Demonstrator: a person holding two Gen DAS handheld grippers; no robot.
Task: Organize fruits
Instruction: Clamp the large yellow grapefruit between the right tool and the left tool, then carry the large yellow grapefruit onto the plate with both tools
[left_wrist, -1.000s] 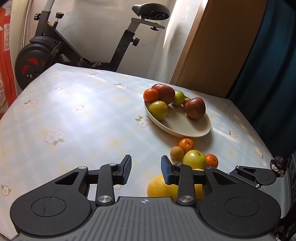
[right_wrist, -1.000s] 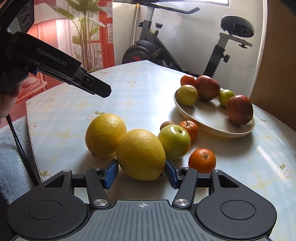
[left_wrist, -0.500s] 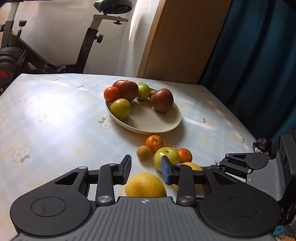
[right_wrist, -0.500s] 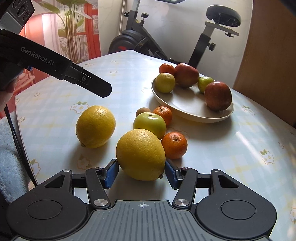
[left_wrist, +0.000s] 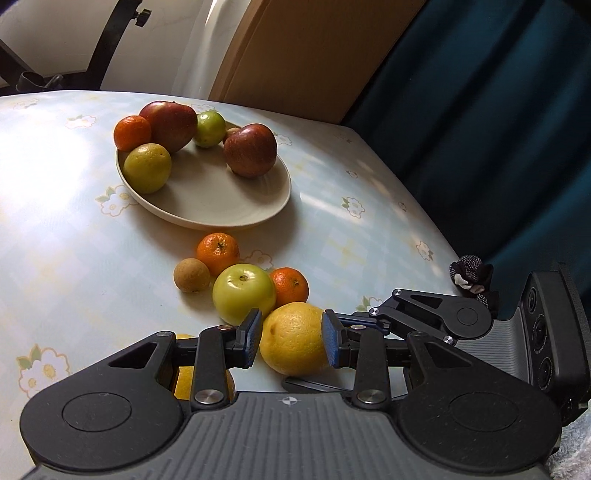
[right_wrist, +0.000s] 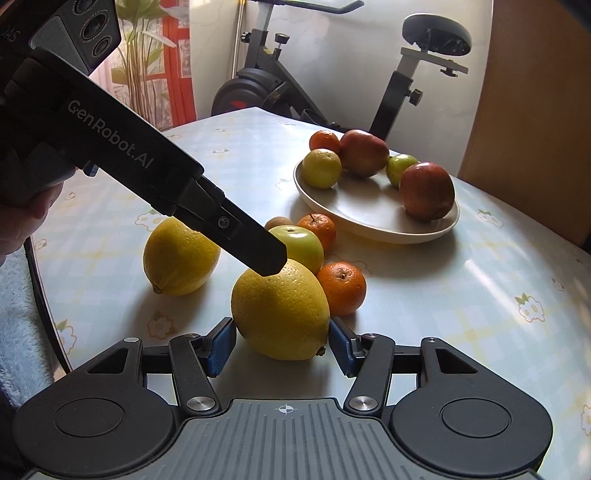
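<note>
A large yellow lemon lies on the table between the open pads of my right gripper, which do not press it. My left gripper is open above the same lemon; its finger reaches over the lemon's top in the right wrist view. A second lemon lies to the left, half hidden under the left gripper. A beige plate holds two red apples, a green fruit, a yellow-green citrus and a tangerine.
A green apple, two tangerines and a small brown fruit lie between the lemons and the plate. The table edge runs at the right by a dark blue curtain. An exercise bike stands behind the table.
My left gripper has swung right and come over the lemon that sits in my right gripper. The right gripper has stayed around that lemon, shifting slightly.
</note>
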